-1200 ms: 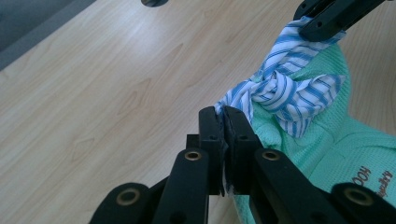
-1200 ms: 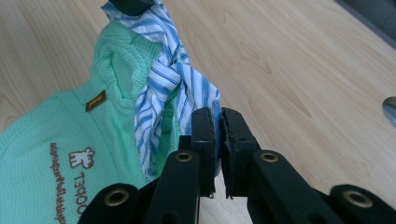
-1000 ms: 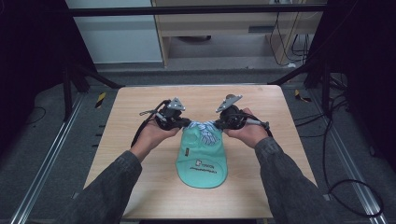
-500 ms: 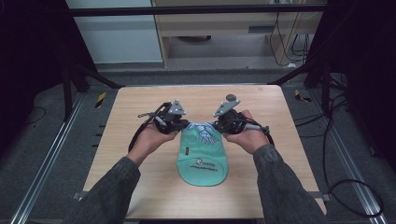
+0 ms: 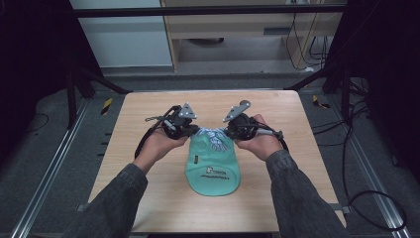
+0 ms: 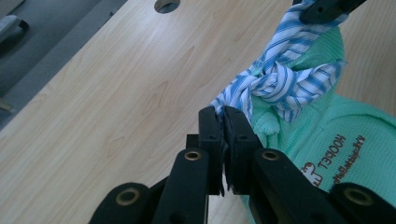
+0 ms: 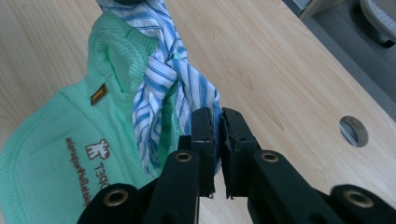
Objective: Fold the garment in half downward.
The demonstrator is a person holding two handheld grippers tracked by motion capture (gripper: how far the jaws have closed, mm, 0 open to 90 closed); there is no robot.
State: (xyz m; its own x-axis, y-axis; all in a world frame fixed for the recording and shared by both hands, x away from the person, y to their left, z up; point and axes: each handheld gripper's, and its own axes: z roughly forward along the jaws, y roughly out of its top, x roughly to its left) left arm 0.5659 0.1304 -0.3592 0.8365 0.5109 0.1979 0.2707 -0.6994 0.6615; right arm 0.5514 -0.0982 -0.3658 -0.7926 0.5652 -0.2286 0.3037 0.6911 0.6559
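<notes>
Two grippers meet over one green pouch (image 5: 214, 163) at the middle of the wooden table (image 5: 124, 148) in the high view: the left gripper (image 5: 194, 130) and the right gripper (image 5: 229, 132) each sit at one side of the pouch's far end, where a blue-and-white striped tie (image 5: 214, 139) is gathered. One hand (image 5: 159, 145) holds the left tool, one hand (image 5: 260, 143) the right. Cables lie on the floor to the right of the table, and a shelf unit stands beyond it.

From the left gripper view, its jaws are pressed together on one end of the striped tie (image 6: 275, 86). A knot shows in the tie, resting on the pouch (image 6: 345, 140), and the other gripper's dark tip pinches the tie's far end at the top edge. One round hole (image 6: 166, 5) pierces the tabletop.

From the right gripper view, the jaws clamp the other tie end (image 7: 173, 88). Brown lettering and a small brown tab (image 7: 97, 95) show on the pouch (image 7: 56, 154).
</notes>
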